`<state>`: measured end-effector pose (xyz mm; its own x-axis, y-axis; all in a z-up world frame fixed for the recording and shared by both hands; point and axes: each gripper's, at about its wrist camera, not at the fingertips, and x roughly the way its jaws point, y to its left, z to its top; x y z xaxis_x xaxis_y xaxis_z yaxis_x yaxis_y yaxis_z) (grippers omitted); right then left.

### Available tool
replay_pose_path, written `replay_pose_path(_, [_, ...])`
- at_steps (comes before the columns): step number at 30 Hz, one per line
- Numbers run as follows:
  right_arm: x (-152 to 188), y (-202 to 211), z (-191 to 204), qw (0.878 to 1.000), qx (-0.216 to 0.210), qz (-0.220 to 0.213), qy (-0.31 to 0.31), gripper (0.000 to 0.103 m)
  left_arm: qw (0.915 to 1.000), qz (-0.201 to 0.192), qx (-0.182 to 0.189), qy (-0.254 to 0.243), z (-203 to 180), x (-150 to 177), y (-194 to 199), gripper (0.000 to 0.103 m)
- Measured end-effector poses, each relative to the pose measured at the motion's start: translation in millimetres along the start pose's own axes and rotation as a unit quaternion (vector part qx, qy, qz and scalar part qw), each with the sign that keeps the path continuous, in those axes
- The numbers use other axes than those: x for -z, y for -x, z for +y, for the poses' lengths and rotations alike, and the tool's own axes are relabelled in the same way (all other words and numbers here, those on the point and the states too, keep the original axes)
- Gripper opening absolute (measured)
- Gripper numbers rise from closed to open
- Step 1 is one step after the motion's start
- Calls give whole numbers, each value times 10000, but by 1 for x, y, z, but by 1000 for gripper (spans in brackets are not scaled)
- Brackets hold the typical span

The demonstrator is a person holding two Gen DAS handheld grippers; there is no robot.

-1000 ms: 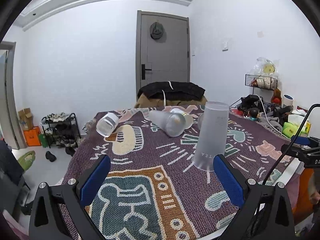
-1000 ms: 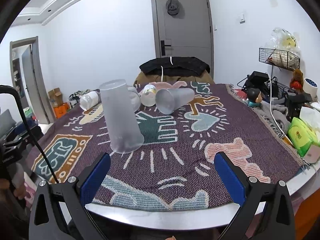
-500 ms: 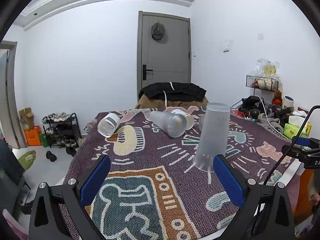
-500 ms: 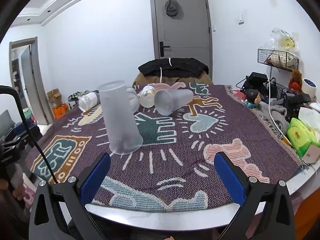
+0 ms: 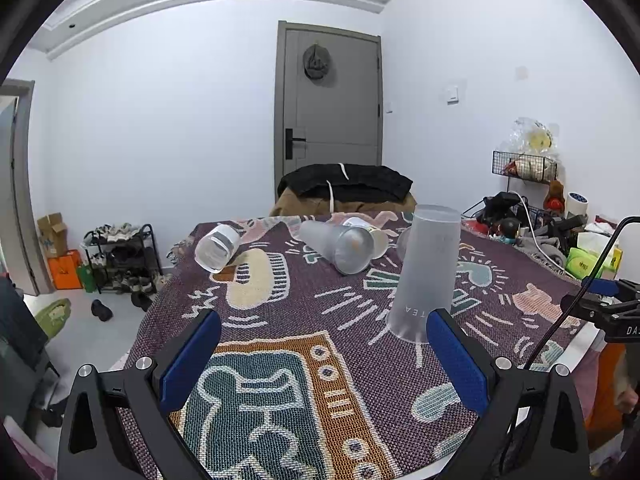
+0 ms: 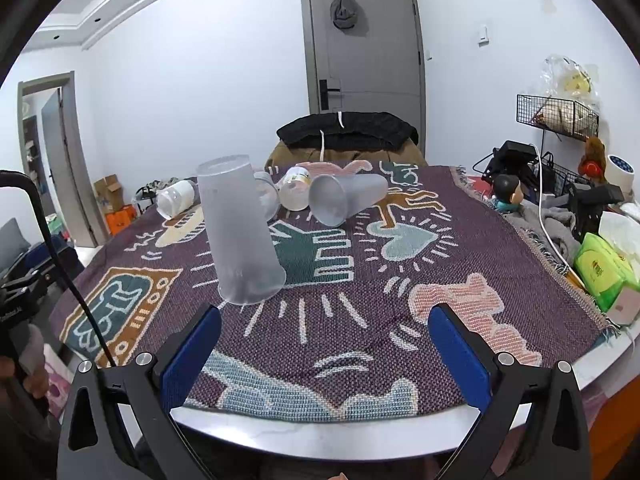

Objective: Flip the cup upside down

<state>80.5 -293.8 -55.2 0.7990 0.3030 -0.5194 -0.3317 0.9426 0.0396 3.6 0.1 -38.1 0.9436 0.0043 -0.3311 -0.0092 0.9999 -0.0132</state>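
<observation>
Frosted plastic cup point(image 5: 426, 272), tapered, mouth-down on the woven patterned blanket point(image 6: 360, 288), beyond both left gripper point(image 5: 324, 360) and right gripper point(image 6: 324, 356), each spread wide, holding nothing.

Two frosted cups point(image 5: 426, 272) point(image 5: 336, 242), two jars point(image 5: 218, 246) point(image 6: 295, 190), two hand-held grippers point(image 5: 320, 356) point(image 6: 324, 354)

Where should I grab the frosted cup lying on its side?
Grip the lying frosted cup across its tapered wall near mid-length, coming from above with the right hand-held gripper. Its open mouth faces the camera, and other cups crowd its left.
</observation>
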Motion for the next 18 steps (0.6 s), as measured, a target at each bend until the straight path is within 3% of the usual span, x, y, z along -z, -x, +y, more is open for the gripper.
replay_pose_path(18, [3,-3,0,10000,15,52,11,103,10000,2,12,1,0,0,0,103])
